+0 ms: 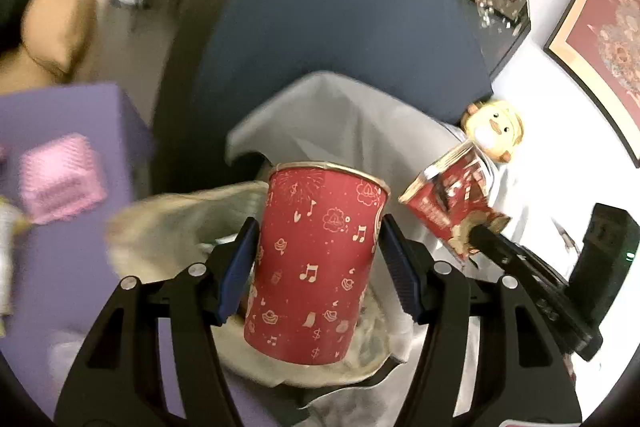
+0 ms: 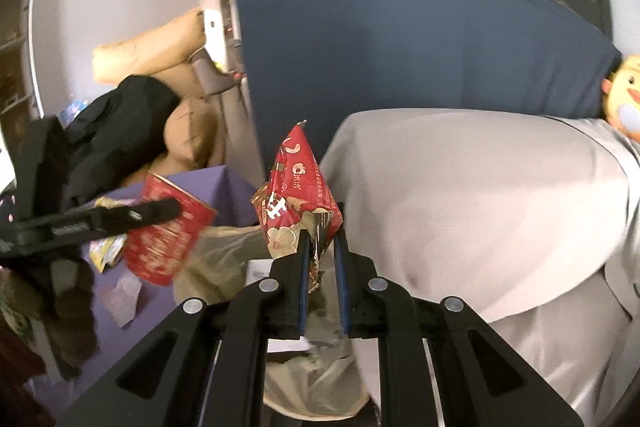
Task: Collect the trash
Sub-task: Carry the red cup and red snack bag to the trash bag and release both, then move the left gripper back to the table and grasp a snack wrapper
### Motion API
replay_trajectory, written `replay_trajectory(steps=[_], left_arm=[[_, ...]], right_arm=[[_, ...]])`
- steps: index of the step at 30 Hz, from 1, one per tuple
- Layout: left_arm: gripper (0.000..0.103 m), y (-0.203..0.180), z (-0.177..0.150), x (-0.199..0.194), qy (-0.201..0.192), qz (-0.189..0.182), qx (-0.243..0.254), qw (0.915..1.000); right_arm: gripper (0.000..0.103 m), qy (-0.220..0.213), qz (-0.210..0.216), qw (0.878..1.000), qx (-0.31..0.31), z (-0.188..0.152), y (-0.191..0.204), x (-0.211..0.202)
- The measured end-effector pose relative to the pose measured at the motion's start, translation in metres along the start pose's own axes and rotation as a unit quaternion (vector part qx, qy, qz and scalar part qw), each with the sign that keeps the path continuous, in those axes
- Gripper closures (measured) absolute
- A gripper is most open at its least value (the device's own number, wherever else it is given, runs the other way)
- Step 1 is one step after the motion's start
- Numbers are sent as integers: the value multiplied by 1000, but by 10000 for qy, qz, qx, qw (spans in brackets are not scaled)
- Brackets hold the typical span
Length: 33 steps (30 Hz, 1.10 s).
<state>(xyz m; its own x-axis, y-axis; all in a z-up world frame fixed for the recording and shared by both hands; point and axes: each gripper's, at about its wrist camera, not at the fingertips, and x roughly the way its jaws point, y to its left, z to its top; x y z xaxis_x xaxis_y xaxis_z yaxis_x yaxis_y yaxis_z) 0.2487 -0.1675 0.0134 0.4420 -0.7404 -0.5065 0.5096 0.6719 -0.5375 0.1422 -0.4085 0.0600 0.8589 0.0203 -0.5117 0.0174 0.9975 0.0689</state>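
My left gripper (image 1: 318, 231) is shut on a red paper cup (image 1: 316, 263) with pale music-note prints, held over the open beige trash bag (image 1: 168, 223). The cup also shows in the right wrist view (image 2: 168, 231), with a left finger across it. My right gripper (image 2: 320, 239) is shut on a red snack wrapper (image 2: 296, 195), held above the same bag (image 2: 224, 267). The wrapper and the right gripper's finger show in the left wrist view (image 1: 448, 203), to the right of the cup.
A purple table (image 1: 60, 131) carries a pink box (image 1: 60, 183) at the left. A grey draped cloth (image 2: 480, 211) lies right of the bag, with a blue panel (image 2: 400, 35) behind. A yellow duck toy (image 1: 494, 129) sits at the right. Tan cushions (image 2: 160, 51) are far left.
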Motion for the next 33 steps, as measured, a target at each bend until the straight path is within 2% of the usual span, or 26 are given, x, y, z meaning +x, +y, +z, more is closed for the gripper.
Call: replay_trajectory(steps=[4, 7, 9, 10, 11, 14, 16, 21, 26, 31, 33], left_arm=[[44, 5, -8, 55, 643, 17, -208, 9977], [43, 13, -16, 71, 914, 102, -284, 9954], [41, 16, -17, 72, 1011, 26, -275, 9945], [36, 21, -16, 69, 1044, -104, -313, 9940], [31, 23, -15, 67, 1052, -108, -332, 9938], [31, 32, -13, 53, 1036, 23, -434, 9937], [31, 38, -14, 39, 944, 78, -520, 9941], [31, 45, -16, -15, 335, 227, -597, 9974], [31, 45, -16, -63, -62, 724, -216, 9971], [31, 67, -22, -110, -310, 1171, -82, 9926], [31, 76, -26, -117, -321, 1310, -116, 9908]], right_arm=[[90, -24, -131, 9999, 102, 0, -5, 3], [90, 43, -156, 9998, 124, -4, -6, 8], [90, 104, -167, 9997, 131, -7, -9, 14], [90, 127, -160, 9997, 144, -6, -11, 16], [90, 157, -140, 9996, 166, -7, -10, 18], [90, 255, 34, 9993, 283, -9, -8, 28], [90, 343, 209, 9987, 300, -11, -1, 38], [90, 797, 608, 9948, 188, -17, 29, 79], [90, 1386, 457, 9892, 127, -39, 49, 135], [90, 1870, 377, 9816, -24, -70, 60, 162], [90, 2000, 351, 9792, -61, -78, 62, 166]])
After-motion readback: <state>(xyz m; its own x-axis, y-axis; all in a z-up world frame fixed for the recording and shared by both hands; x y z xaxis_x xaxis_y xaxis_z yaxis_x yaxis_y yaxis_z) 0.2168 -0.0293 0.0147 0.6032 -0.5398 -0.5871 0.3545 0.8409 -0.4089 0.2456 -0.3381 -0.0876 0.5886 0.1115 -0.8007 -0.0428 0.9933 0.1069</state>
